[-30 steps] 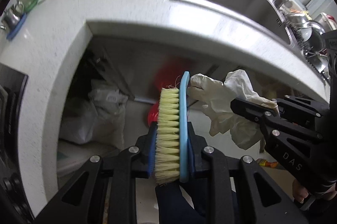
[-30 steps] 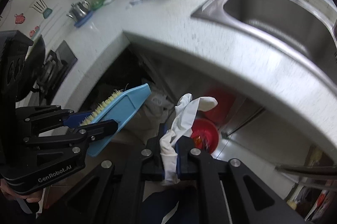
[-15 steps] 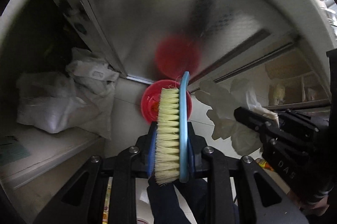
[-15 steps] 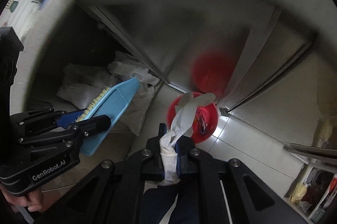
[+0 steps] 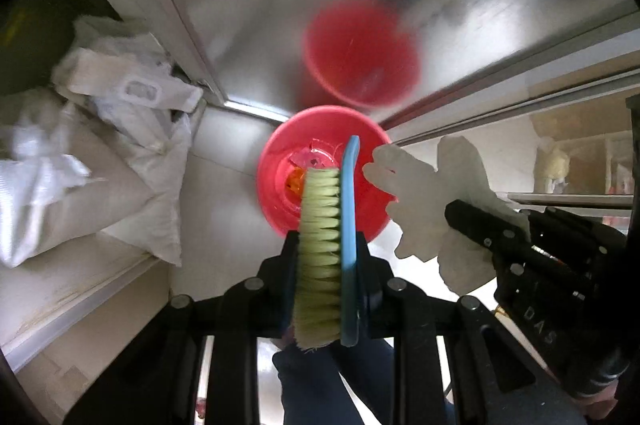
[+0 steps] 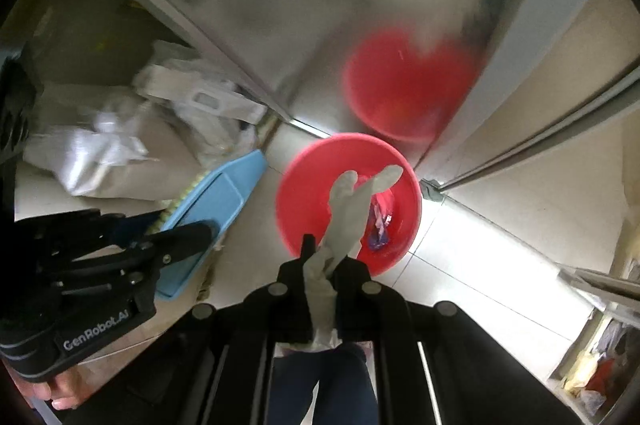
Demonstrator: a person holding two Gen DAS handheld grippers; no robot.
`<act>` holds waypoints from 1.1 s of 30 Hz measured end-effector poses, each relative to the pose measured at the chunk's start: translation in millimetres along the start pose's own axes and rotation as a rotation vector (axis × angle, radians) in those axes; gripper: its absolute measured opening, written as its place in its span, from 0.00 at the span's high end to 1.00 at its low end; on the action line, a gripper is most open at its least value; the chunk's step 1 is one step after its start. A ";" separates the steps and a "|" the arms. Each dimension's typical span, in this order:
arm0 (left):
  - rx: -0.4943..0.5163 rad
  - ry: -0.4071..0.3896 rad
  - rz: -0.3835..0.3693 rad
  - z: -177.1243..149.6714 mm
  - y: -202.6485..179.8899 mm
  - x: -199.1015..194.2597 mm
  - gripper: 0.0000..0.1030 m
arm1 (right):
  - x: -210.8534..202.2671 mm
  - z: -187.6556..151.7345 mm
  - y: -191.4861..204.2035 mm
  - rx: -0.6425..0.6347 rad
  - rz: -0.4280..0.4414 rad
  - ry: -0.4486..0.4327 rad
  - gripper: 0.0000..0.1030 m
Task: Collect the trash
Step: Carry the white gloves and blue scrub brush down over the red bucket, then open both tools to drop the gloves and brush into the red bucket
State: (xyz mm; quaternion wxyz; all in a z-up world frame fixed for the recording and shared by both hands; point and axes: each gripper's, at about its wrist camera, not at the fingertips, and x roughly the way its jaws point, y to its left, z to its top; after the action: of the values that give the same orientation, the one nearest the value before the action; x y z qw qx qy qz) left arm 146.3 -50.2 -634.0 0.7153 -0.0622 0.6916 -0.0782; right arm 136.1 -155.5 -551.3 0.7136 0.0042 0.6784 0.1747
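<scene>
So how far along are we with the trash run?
Done: wrappers already lie inside the red bin on the floor. In hand: the left tongs are shut on the scrub brush, and the right tongs are shut on the white glove, which hangs over the bin's mouth. Left: neither item has been released yet.

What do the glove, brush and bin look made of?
Glove: thin, limp, matte whitish film, likely latex or vinyl.
Brush: smooth blue back, likely plastic; stiff pale-yellow bristles, fibre unclear.
Bin: glossy red, thin rim, likely moulded plastic.
</scene>
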 end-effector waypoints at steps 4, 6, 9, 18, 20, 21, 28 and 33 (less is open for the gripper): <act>0.023 0.018 -0.009 4.4 0.6 51.5 0.78 | 35.5 -5.4 -19.6 -0.002 -0.014 0.019 0.94; 0.033 0.026 -0.008 6.7 1.6 77.5 0.78 | 52.7 -6.6 -26.3 0.004 -0.019 0.028 0.94; 0.033 0.025 -0.018 11.5 1.6 106.3 0.78 | 77.6 -8.3 -35.5 -0.003 -0.021 0.036 0.94; 0.010 0.044 -0.027 17.5 4.6 156.0 0.78 | 121.4 -12.1 -48.0 -0.018 -0.012 0.048 0.94; 0.018 0.041 -0.021 17.0 2.1 158.6 0.78 | 127.7 -12.9 -49.4 -0.020 -0.011 0.048 0.94; 0.021 0.040 -0.017 17.6 2.4 159.4 0.78 | 129.8 -12.6 -49.2 -0.022 -0.010 0.048 0.94; 0.011 0.037 -0.028 14.5 1.8 152.7 0.66 | 130.0 -12.0 -51.5 -0.044 -0.013 0.021 0.69; 0.015 0.027 0.026 14.6 5.7 146.9 0.45 | 125.0 -13.1 -55.7 -0.034 -0.053 0.010 0.45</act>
State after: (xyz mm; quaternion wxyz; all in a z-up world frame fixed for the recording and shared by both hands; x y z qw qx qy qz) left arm 165.5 -74.0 -778.4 0.7073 -0.0468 0.7014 -0.0750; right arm 139.2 -179.0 -686.8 0.7145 -0.0269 0.6788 0.1674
